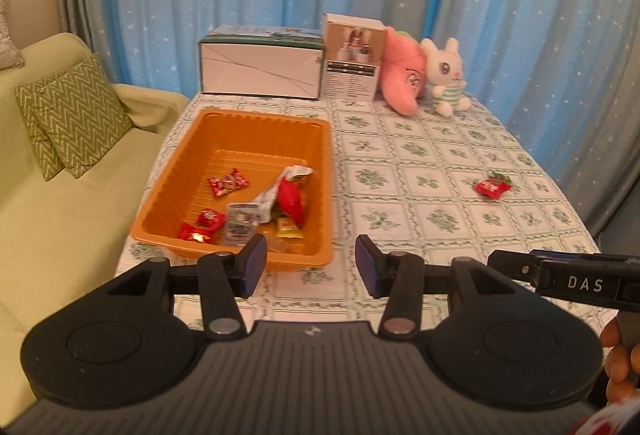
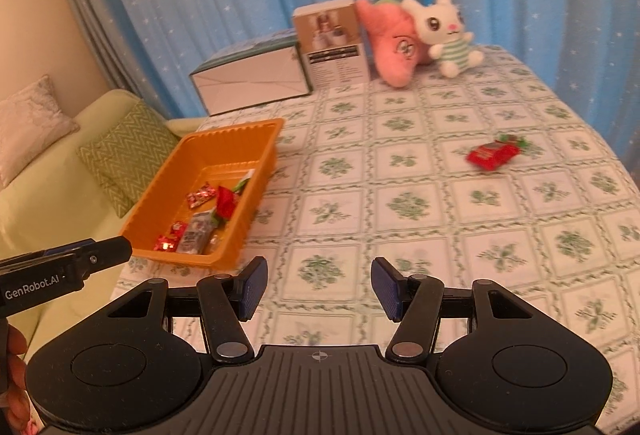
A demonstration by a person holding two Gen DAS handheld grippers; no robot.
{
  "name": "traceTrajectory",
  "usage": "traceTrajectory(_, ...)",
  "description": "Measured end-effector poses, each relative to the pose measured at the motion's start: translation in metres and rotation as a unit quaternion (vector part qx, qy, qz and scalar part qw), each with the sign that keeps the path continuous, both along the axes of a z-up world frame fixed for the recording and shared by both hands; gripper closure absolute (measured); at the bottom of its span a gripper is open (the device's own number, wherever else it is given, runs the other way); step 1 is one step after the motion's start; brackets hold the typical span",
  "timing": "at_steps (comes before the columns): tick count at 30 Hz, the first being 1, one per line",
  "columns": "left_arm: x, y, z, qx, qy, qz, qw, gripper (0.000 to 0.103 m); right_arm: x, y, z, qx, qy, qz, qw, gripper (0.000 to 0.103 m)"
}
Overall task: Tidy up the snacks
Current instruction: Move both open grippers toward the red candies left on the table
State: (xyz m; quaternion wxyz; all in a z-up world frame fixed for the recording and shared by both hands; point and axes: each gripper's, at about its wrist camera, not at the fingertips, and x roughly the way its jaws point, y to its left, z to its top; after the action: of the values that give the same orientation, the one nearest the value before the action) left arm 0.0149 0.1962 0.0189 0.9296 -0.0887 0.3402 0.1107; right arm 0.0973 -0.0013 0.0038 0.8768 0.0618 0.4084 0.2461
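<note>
An orange tray (image 1: 172,203) (image 2: 168,187) sits at the table's left side and holds several wrapped snacks, among them a red packet (image 1: 290,197) (image 2: 226,205) and small red candies (image 1: 228,182). One red snack packet (image 1: 493,186) (image 2: 493,153) lies alone on the tablecloth at the right. My left gripper (image 1: 311,264) hovers open at the tray's near right corner, nothing between its blue pads. My right gripper (image 2: 319,285) is open over bare tablecloth, nearer than the loose packet. Each gripper's tip shows at the edge of the other's view.
At the table's far end stand a long white box (image 1: 260,69) (image 2: 250,79), a smaller upright box (image 1: 352,59) (image 2: 334,43), a pink plush (image 1: 404,75) (image 2: 394,43) and a white rabbit plush (image 1: 446,77) (image 2: 446,31). A green sofa with cushions (image 1: 72,115) is left of the table; blue curtains hang behind.
</note>
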Motion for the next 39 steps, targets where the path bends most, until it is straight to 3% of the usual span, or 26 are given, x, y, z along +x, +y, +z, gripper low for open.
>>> traceTrajectory(25, 0.048, -0.086, -0.010, -0.010, 0.004, -0.081, 0.9967, 0.059, 0.012, -0.113, 0.002, -0.007, -0.004, -0.116, 0.993, 0.045)
traceTrajectory(39, 0.088, -0.128, -0.018, -0.008, 0.011, -0.130, 0.9915, 0.059, 0.030, -0.154, -0.007, -0.021, -0.002, -0.155, 0.988, 0.045)
